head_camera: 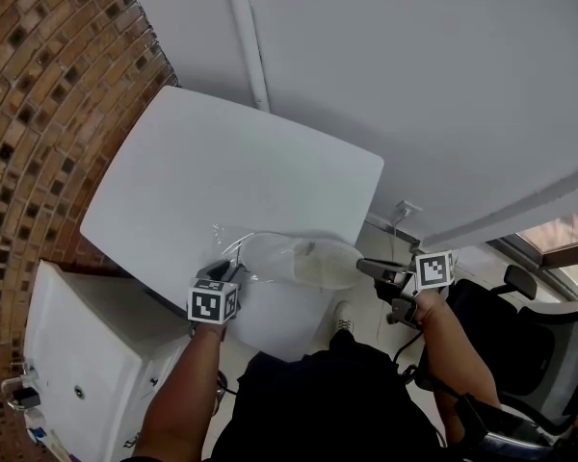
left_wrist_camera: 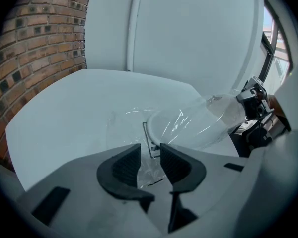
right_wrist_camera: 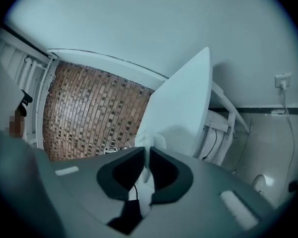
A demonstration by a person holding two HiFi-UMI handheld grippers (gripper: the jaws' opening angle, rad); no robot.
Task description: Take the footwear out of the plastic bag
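A clear plastic bag (head_camera: 260, 253) lies at the near edge of the white table (head_camera: 222, 171), with a white slipper (head_camera: 313, 261) inside that pokes out to the right past the table edge. My left gripper (head_camera: 219, 275) sits at the bag's left end. In the left gripper view its jaws (left_wrist_camera: 150, 160) stand apart with the crinkled bag film (left_wrist_camera: 148, 170) between them, the pads not pressing on it. My right gripper (head_camera: 368, 267) is shut on the slipper's right end, seen as a thin white edge (right_wrist_camera: 149, 145) between its pads (right_wrist_camera: 148, 165).
A white cabinet (head_camera: 87, 345) stands below the table at the left, beside a brick wall (head_camera: 39, 114). A black office chair (head_camera: 539, 345) is at the right. A wall outlet (head_camera: 407, 207) with a cable sits behind the table, and a white pipe (head_camera: 246, 37) runs up the wall.
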